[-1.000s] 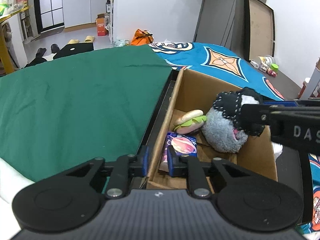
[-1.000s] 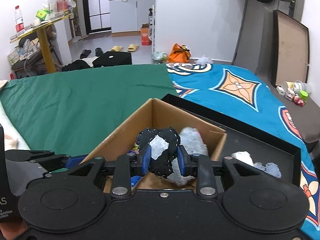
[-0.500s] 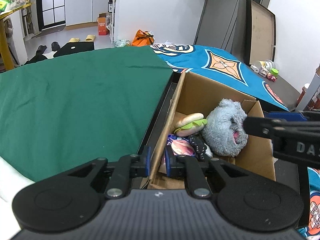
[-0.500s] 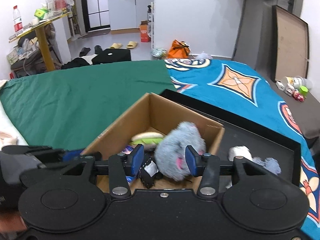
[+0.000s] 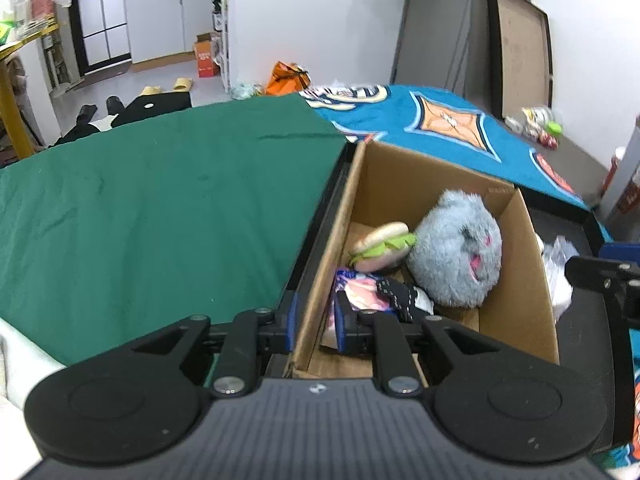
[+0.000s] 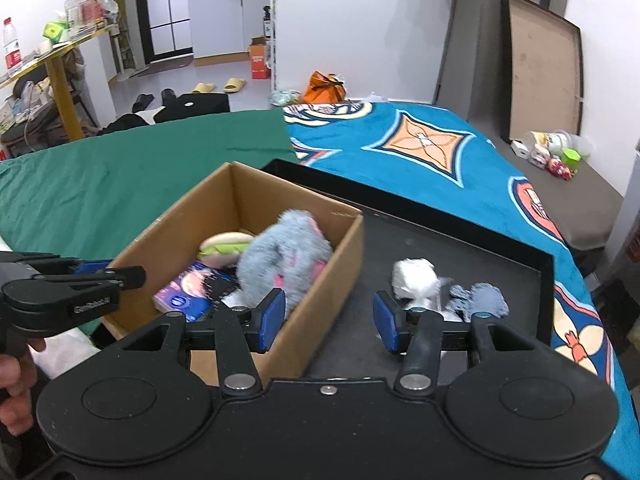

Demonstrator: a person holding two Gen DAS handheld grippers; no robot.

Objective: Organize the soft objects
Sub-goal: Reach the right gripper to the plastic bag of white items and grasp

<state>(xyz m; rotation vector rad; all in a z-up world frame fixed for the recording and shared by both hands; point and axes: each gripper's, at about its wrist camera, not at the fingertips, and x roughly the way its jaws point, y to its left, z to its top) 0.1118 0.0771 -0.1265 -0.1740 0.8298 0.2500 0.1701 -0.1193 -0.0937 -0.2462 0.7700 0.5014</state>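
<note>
My left claw (image 5: 313,322) is pinching the near left wall of the cardboard box (image 5: 516,312), one blue pad outside and one inside, though the jaws are easing apart a touch. My right claw (image 6: 328,316) is spreading wider with nothing gripped; its left pad hangs over the box's near right corner and its right pad sits over the black tray (image 6: 460,240).

Inside the box: a fluffy grey plush (image 5: 458,252) against the right wall, a little burger plush (image 5: 382,246) just left of it and touching it, a purple packet (image 6: 192,290) nearer to me, and a black stitched fabric piece (image 5: 396,294) lying on the packet.

Out on the tray, right of the box, there's a white soft lump (image 6: 414,280) with a grey fuzzy piece (image 6: 480,300) right beside it.
</note>
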